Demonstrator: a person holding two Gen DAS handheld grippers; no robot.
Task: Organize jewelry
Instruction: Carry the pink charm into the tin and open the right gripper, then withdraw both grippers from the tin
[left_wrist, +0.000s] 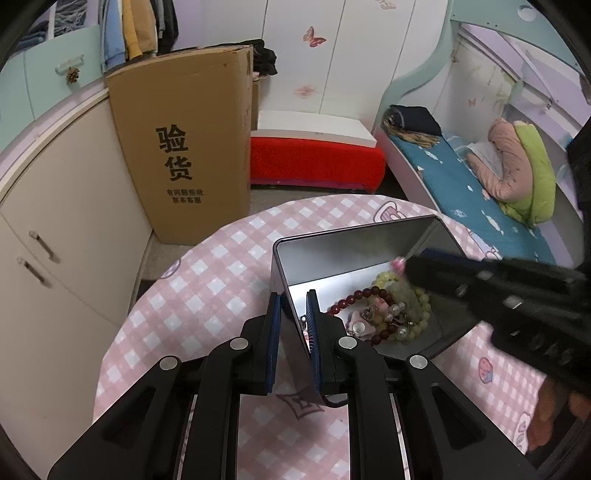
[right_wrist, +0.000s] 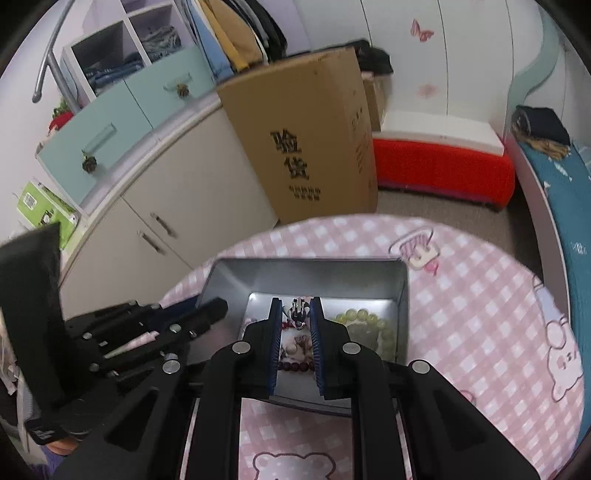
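Round counter (left_wrist: 207, 280) under pink-and-white checked cloth printed with cartoon bears. Room behind: cream cabinet (left_wrist: 62, 236), red upholstered bench (left_wrist: 314, 162), bed with blue patterned sheet (left_wrist: 461, 188), white wardrobe doors with butterfly stickers. Tall brown cardboard carton (left_wrist: 188, 147) leans by the cabinet, printed "验货"; smaller print below illegible.

Open rectangular silver metal tin (left_wrist: 343, 251) sits on the counter, holding dark red, pale yellow-green and pink bead bracelets (left_wrist: 391, 310).

Left gripper (left_wrist: 293, 310) is clamped on the tin's near-left wall. Right gripper (right_wrist: 295, 314) hangs over the tin, parted narrowly; a small metallic trinket (right_wrist: 297, 310) shows between its tips, contact unclear.
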